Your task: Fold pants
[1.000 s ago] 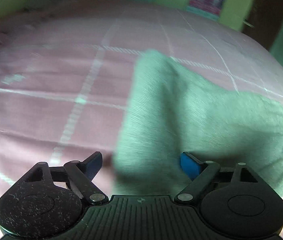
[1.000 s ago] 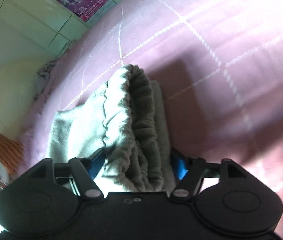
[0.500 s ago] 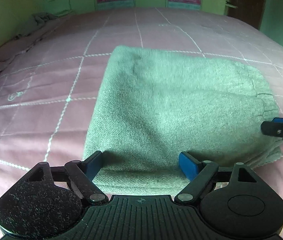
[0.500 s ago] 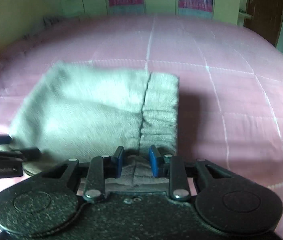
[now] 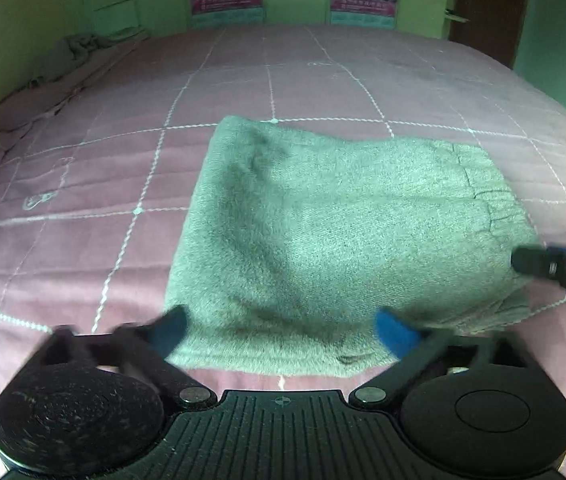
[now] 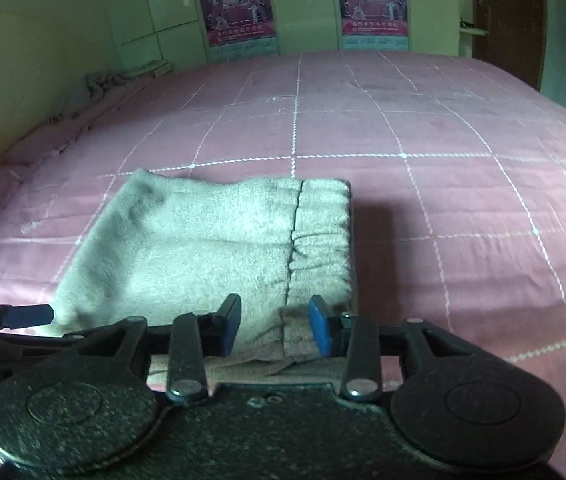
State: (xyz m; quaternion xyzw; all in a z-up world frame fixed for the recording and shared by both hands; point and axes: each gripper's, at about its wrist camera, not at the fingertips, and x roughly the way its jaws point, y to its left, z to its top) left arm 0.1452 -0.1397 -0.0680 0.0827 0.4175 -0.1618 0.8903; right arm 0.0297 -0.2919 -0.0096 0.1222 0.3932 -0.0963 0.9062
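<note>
The grey-green pants (image 5: 331, 240) lie folded into a flat rectangle on the pink bed (image 5: 243, 80). They also show in the right wrist view (image 6: 211, 248), with the elastic waistband (image 6: 323, 232) on the right side. My left gripper (image 5: 283, 330) is open over the near edge of the fold, fingers apart and holding nothing. My right gripper (image 6: 275, 330) is open around the near waistband corner, with cloth lying between its blue pads (image 6: 319, 330) but not pinched. Each gripper's tip shows at the edge of the other's view.
The pink quilted bedspread (image 6: 443, 160) stretches far back and right. A crumpled grey cloth (image 5: 79, 46) lies at the far left corner by the green wall. Two posters (image 6: 375, 0) hang on the wall behind. A dark door (image 5: 487, 4) stands at the far right.
The pants came down from a lifted drape to lie flat and folded. My right gripper, shut on the waistband edge half a second ago, has opened. Both grippers have drawn back slightly.
</note>
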